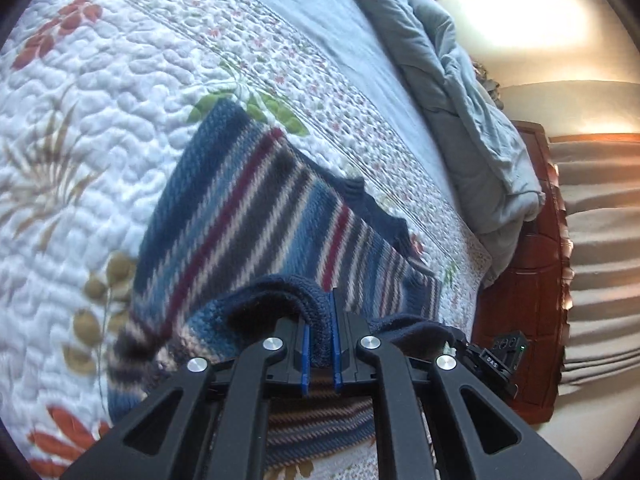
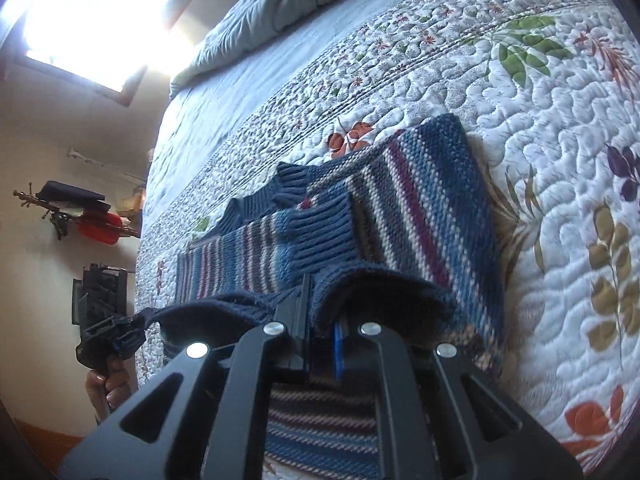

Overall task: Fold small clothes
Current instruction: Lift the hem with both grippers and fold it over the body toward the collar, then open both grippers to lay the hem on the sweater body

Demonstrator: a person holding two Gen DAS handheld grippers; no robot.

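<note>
Left wrist view: left gripper (image 1: pixel 320 326) pointed forward over the quilt (image 1: pixel 80 112), jaws clamped on the navy hem of the striped sweater (image 1: pixel 248 208) spread ahead of it; right gripper (image 1: pixel 496 356) just right, "DAS" readable, mostly cut off. Right wrist view: right gripper (image 2: pixel 320 312) pinched the same hem, sweater (image 2: pixel 420 200) ahead; left gripper (image 2: pixel 108 328) far left, its grip blurred, hand (image 2: pixel 110 390) partly hidden.
</note>
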